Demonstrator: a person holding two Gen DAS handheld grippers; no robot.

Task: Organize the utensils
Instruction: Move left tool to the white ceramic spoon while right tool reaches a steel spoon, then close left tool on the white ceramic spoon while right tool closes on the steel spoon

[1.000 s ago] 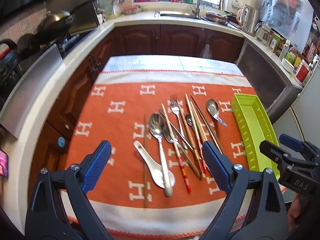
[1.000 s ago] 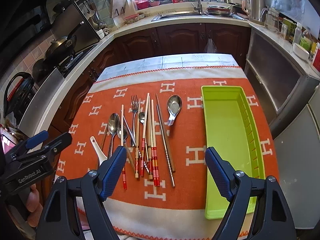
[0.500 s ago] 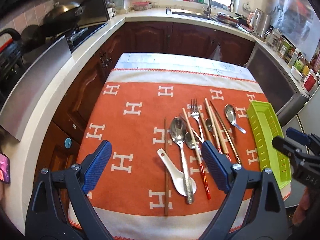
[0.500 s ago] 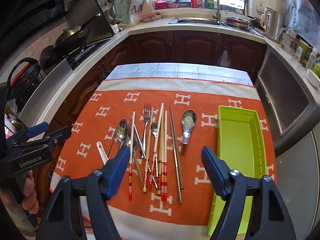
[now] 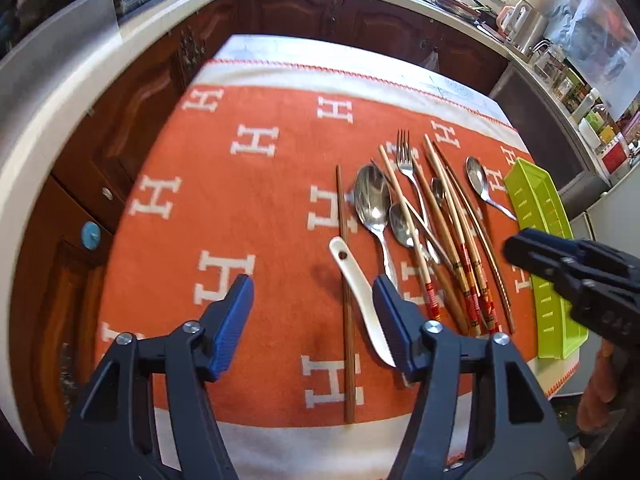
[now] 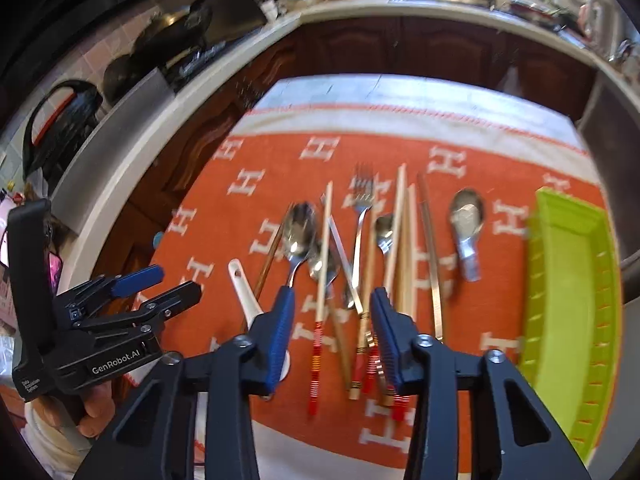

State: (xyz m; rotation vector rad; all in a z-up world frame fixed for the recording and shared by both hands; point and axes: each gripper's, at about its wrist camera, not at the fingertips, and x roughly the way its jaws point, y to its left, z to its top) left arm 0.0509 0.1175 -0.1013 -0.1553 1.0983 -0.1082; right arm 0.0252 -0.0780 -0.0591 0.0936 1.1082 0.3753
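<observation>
Currently we are holding both grippers above the orange cloth with its white H pattern, over the scattered utensils. We are reading the left gripper as open, its jaws having just been closing, with nothing pressed between the blue pads. Between those pads in the left wrist view we are seeing a single dark wooden chopstick and the handle of a white ceramic spoon, both lying flat on the cloth.

We are reading the right gripper as open too, its jaws having just been closing to a narrower gap; the pads are not touching anything. Lying beneath that gap are red-banded chopsticks and tangled metal pieces, though motion blur is keeping us from telling them apart cleanly.

To the right of the white spoon we are noting a large metal spoon, a fork, more chopsticks, and a small metal spoon at the far right of the pile. The green tray is sitting at the right edge of the cloth, apart from the pile. Behind the table, dark wood cabinets are running under a pale countertop.
</observation>
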